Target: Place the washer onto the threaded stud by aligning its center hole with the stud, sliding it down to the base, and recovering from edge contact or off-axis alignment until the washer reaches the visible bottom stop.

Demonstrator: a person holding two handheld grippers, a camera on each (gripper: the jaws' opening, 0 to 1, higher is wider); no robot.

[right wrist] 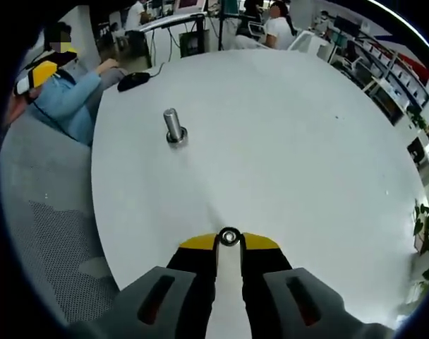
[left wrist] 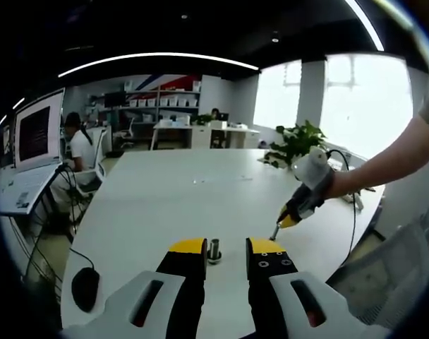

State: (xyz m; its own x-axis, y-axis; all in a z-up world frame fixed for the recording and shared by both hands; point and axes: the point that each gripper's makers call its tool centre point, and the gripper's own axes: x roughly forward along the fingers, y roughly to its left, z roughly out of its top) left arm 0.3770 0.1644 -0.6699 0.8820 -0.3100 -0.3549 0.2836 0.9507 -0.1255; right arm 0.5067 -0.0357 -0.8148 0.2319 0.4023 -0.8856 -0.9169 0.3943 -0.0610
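Right now the right gripper (right wrist: 229, 240) is clenched on the washer (right wrist: 229, 237), a small metal ring pinched between its yellow-tipped jaws with its center hole facing the camera. It hangs above the white counter (right wrist: 292, 141), well apart from the threaded stud (right wrist: 174, 126), which stands upright on its round base nearer the counter's edge. Beyond that edge a person in a blue sleeve (right wrist: 72, 99) sits, and a black mouse (right wrist: 133, 80) lies near the far rim.

In the left gripper view, the left gripper (left wrist: 227, 248) is released, its jaws spread with nothing between them, low over the counter (left wrist: 165, 205). The stud (left wrist: 214, 251) sits just ahead in the gap (not touched by either jaw). To the right, the right gripper (left wrist: 281, 224) comes in held by a person's hand (left wrist: 341, 183), tip angled down toward the counter beside the stud. A laptop (left wrist: 27, 162) and a mouse (left wrist: 85, 288) rest at the left edge, a potted plant (left wrist: 295, 141) at the far side.
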